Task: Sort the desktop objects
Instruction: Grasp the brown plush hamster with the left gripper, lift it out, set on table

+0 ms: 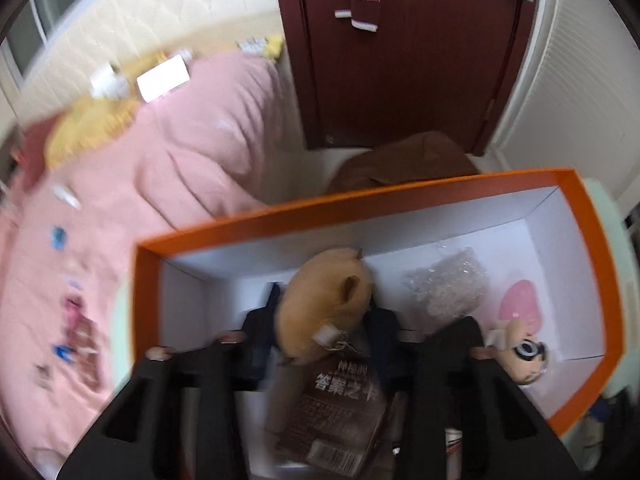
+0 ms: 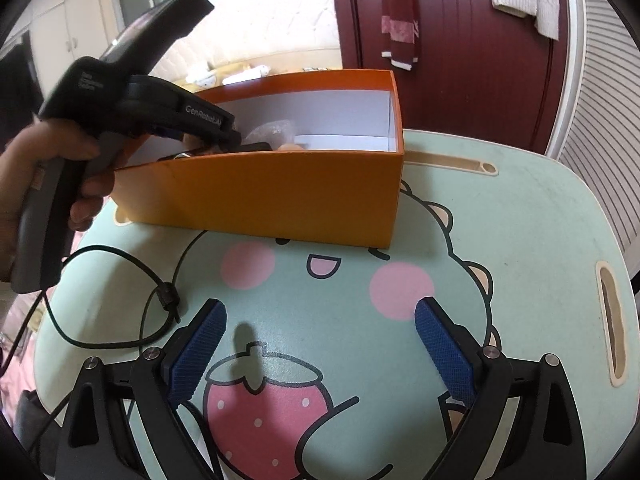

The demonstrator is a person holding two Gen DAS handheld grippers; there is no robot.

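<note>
Left tongs (image 1: 324, 320) clenched on tan plush hamster (image 1: 324, 312) with dangling brown tag, inside orange box (image 1: 360, 204). Right tongs (image 2: 320, 344) spread wide, holding nothing, above surface (image 2: 520, 220).

The plush hamster (image 1: 324, 312) hides the left hand-held gripper (image 1: 324, 320) fingertips; bedding blurred.

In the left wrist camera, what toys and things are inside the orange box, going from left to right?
Tan plush hamster held in the left gripper, then clear bubble-wrap packet, then small cartoon-face keychain with big glasses by the right wall of the orange cardboard box.
</note>
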